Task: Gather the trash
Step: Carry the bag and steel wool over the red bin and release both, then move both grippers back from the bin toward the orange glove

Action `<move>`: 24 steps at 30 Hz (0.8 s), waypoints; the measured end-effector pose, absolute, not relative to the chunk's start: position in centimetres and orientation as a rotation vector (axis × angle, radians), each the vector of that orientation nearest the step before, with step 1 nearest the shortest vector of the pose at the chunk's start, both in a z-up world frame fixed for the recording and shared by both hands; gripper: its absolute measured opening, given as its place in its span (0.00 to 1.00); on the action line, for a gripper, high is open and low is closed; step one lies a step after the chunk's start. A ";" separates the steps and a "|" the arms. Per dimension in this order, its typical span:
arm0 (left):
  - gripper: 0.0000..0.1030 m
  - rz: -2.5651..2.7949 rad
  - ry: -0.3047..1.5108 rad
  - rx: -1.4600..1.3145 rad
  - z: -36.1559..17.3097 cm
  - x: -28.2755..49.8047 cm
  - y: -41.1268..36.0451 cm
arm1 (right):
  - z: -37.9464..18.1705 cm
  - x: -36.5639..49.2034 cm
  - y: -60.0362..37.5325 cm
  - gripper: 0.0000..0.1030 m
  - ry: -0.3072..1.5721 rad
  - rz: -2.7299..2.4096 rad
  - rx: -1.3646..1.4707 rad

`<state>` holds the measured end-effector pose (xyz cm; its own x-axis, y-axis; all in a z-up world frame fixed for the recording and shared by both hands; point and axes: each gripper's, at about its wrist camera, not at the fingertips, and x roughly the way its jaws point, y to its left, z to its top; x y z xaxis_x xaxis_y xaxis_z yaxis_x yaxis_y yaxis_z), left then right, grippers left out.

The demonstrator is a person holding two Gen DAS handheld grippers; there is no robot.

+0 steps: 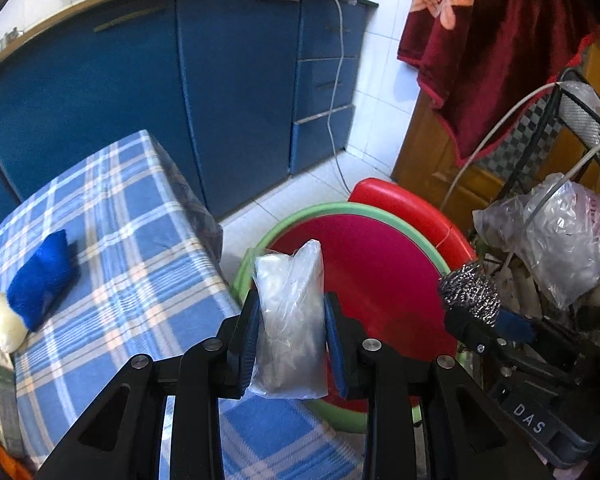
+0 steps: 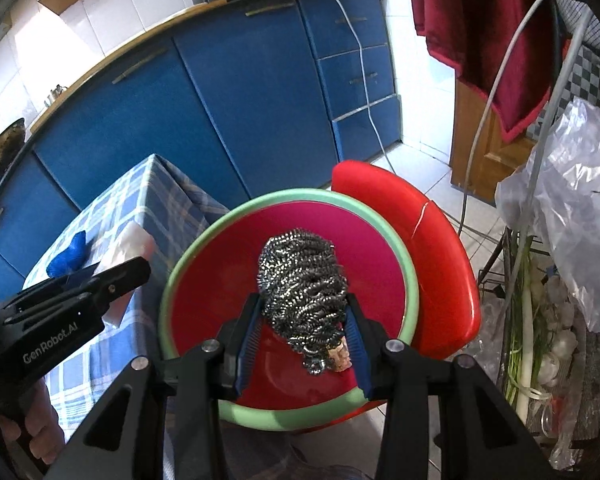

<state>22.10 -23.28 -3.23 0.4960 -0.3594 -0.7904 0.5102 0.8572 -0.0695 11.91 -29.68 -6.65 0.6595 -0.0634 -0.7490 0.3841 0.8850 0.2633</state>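
Observation:
My left gripper (image 1: 292, 332) is shut on a crumpled clear plastic bag (image 1: 290, 312), held over the near left rim of a red basin with a green rim (image 1: 340, 210). My right gripper (image 2: 302, 328) is shut on a steel wool scrubber (image 2: 302, 284), hanging above the inside of the same basin (image 2: 410, 268). A small tan scrap (image 2: 339, 358) lies on the basin floor under the scrubber. In the left wrist view the scrubber (image 1: 470, 290) and right gripper show at the right. In the right wrist view the left gripper's body (image 2: 60, 316) shows at the left.
A table with a blue plaid cloth (image 1: 132, 264) stands left of the basin, with a blue and cream cloth bundle (image 1: 32, 284) on it. Blue cabinets (image 1: 140, 92) run behind. A red stool (image 2: 440, 256) sits behind the basin. A wire rack with plastic bags (image 2: 572, 216) and leeks stands right.

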 end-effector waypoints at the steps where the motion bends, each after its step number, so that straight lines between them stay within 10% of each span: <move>1: 0.31 -0.532 0.913 0.181 -3.3 22.1 -23.3 | -6.8 12.0 -29.7 0.42 0.820 -0.262 0.425; 8: 0.50 -0.544 0.935 0.166 -3.7 22.4 -23.6 | -7.3 12.2 -30.0 0.45 0.836 -0.257 0.437; 24: 0.50 -0.501 0.901 0.138 -2.1 22.0 -21.5 | -5.9 11.5 -29.0 0.58 0.795 -0.232 0.438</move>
<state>21.97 -21.51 -2.12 0.5145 -0.3586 -0.7789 0.4721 0.8767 -0.0918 11.47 -29.04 -5.87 0.6811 -0.0380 -0.7312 0.3614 0.8860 0.2906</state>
